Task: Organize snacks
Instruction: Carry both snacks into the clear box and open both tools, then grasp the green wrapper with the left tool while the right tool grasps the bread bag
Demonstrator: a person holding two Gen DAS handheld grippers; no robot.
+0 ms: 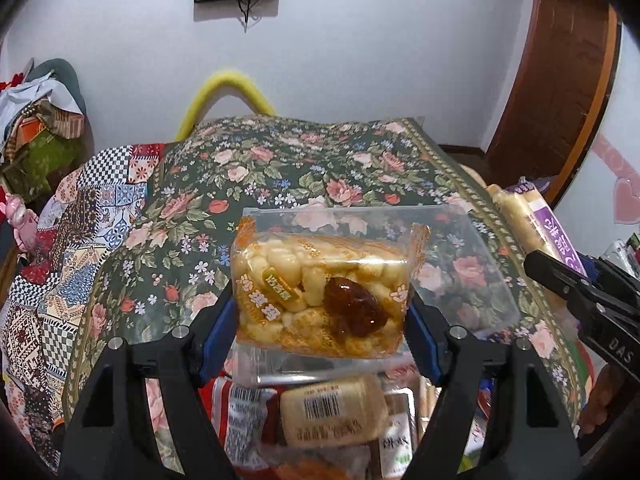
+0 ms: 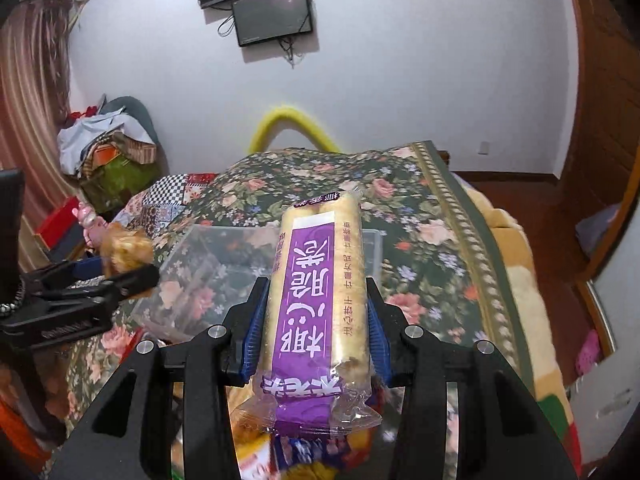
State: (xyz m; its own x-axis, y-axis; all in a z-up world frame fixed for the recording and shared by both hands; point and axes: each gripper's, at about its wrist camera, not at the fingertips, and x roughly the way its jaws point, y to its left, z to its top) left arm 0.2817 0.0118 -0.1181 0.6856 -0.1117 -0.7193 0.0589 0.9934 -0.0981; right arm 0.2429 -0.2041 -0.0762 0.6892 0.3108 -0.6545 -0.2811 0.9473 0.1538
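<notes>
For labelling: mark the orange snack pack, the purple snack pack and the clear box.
orange snack pack (image 1: 320, 292), left wrist view, middle of its clear front.
purple snack pack (image 2: 310, 280), right wrist view, on its purple label.
clear box (image 2: 208, 264), right wrist view, on its left wall.

Dim indoor light, fisheye-bent edges, slight blur.

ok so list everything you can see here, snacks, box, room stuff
puffed snack pack: 1, orange and yellow, held in left tool
purple-label snack pack: 1, purple and cream, held in right tool
clear box: 1, transparent, on the bedspread
snack pile: several, mixed, below left tool
floral bedspread: 1, dark green with pink
wall screens: 2, black
yellow hoop: 1, behind bed
left tool: 1, black with blue pads
right tool: 1, same
</notes>
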